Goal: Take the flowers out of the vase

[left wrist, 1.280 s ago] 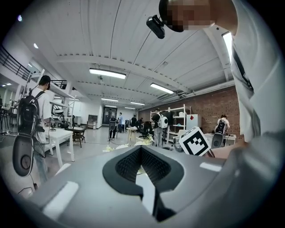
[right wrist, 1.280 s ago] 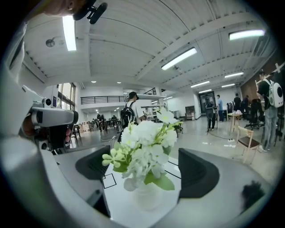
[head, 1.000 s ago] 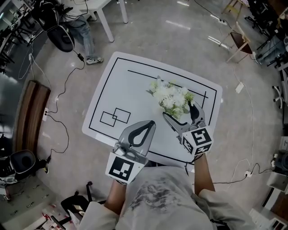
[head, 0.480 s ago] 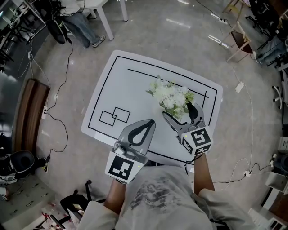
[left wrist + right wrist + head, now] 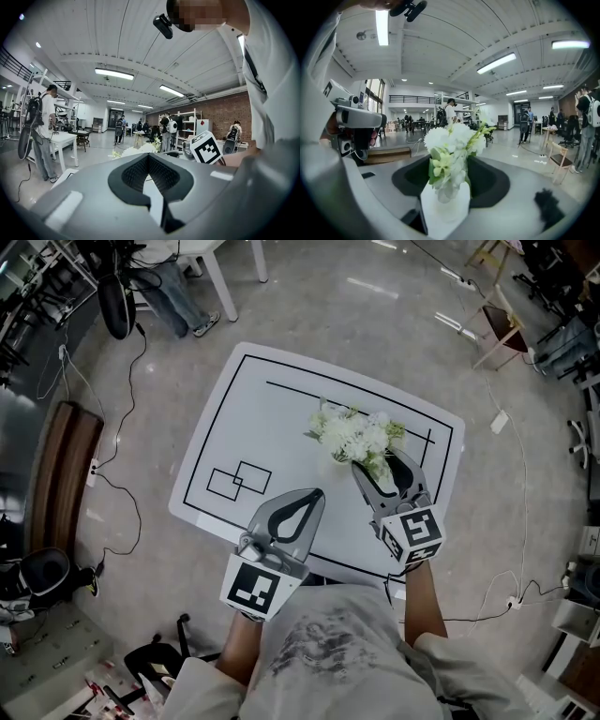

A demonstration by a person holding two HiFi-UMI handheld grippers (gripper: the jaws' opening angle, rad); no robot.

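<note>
Change: the right gripper jaws, wide a second ago, are closing. The flowers and vase stand between them.
Meaning: judged to be the start of the grasp; the flowers are not yet out.
Left gripper: jaws together, empty, apart from the flowers.
Location: the vase stands on the table, right part.
Unclear: whether the jaws touch anything; in the head view the blooms hide the vase.

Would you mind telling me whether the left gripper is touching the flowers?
Apart. The head view shows bare white table between the tips of the left gripper and the flowers.
</note>
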